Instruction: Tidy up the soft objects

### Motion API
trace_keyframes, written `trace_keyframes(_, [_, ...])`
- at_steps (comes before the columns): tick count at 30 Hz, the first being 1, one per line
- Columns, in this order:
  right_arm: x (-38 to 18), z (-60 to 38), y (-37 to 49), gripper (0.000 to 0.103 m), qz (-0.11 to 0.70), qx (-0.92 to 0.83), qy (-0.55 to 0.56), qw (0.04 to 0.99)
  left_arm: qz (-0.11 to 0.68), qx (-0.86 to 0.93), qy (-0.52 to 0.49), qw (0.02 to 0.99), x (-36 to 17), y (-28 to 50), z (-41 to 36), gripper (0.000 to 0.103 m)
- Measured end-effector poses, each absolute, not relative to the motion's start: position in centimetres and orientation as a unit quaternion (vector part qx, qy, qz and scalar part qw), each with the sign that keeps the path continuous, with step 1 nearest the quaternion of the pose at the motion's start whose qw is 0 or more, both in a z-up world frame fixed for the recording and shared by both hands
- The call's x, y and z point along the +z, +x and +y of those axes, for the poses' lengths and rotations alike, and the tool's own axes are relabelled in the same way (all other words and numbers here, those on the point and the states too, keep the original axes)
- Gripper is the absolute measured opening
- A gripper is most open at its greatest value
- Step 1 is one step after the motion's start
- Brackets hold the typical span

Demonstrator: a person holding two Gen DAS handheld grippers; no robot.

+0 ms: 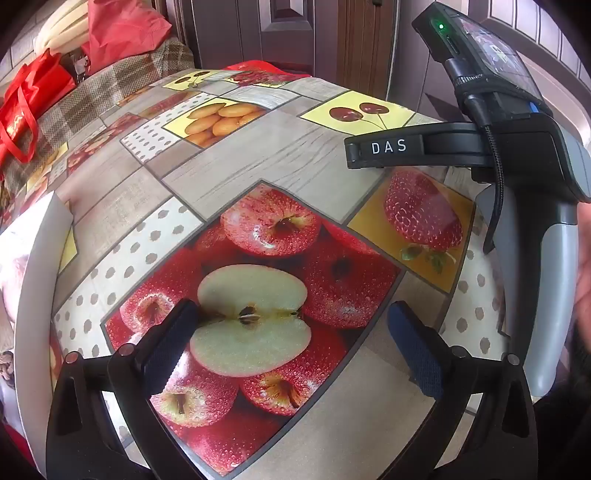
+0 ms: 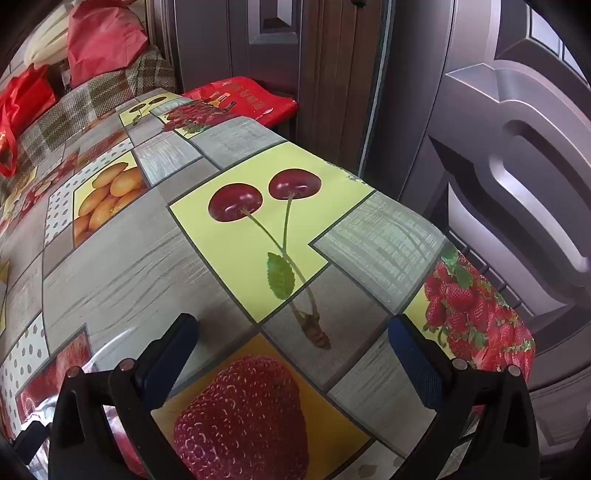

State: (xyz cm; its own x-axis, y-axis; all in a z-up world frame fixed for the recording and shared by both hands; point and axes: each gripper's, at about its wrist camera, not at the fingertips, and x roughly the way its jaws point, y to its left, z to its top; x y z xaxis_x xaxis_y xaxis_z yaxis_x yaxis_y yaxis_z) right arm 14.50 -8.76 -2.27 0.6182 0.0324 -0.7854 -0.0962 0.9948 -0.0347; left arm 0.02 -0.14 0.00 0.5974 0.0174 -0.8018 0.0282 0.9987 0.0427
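Shiny cloth: the table [image 1: 295, 155] wears a plastic fruit-picture tablecloth [image 2: 122, 273], and every place below is told from this table.
Left gripper: the left gripper [image 1: 291, 343] hangs over the apple picture on the table, its jaws wide apart and nothing between them.
Right gripper: the right gripper [image 2: 291, 350] hangs over the table's strawberry picture, jaws wide apart too, holding nothing.
Soft things: a pink cloth bundle [image 1: 125, 29] and a red bag [image 1: 26, 103] sit past the far left end of the table, on a checked blanket [image 1: 110, 88].
How far along: I think the job has hardly begun; no soft thing is picked up, and all the sorting is left.
Only the left view shows: the right gripper's handle [image 1: 535, 221] beside the table, and a white box edge [image 1: 40, 266] at the table's left side.
Only the right view shows: the grey door panels [image 2: 517, 166] right of the table, and a red bag with writing [image 2: 243, 98] at the table's far end.
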Motion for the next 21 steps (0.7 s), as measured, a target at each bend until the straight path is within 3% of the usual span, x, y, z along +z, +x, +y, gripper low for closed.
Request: trace_keyframes(21, [-2.29,-8.84,14.53,0.103,0.437,0.042,-0.025,0.898,0.448,-0.007,0.018,0.894,-0.01,0.01,-0.09,0.102])
